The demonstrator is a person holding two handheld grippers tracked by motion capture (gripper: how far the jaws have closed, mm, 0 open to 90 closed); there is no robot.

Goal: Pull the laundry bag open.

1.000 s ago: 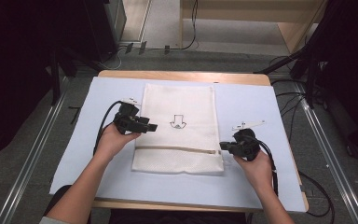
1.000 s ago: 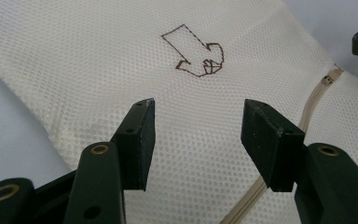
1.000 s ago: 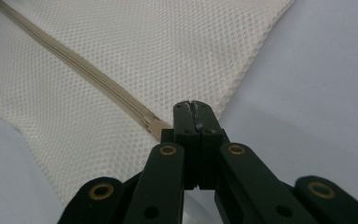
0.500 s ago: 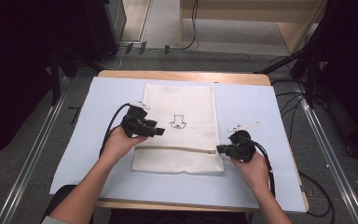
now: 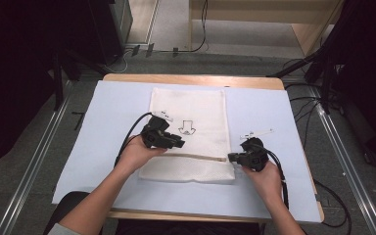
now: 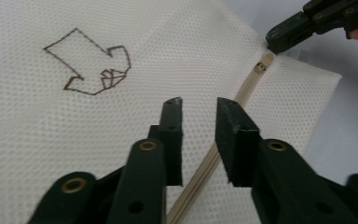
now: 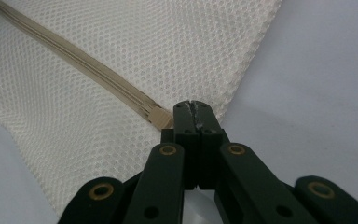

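1. Presently, the mesh bag (image 5: 188, 134) lies flat on the blue sheet (image 5: 103, 122) covering the counter (image 5: 191, 79), its zipper (image 6: 235, 98) running across it near the person's edge.
2. Left gripper (image 5: 176, 143): fingers (image 6: 172, 135) have just been closing over the zipper line at mid-bag but stand apart, with a clear gap and no cloth pinched.
3. Right gripper (image 5: 231, 157): fingers (image 7: 193, 121) pressed together at the zipper's end by the bag's right edge; whether they pinch the pull or only the cloth I cannot tell.
4. Handling, in my judgement: light, limp and stretchy; the mesh will bunch and slide on the sheet.
5. Best hold: the stiffer zipper tape or seam, one end anchored, the other hand close by.
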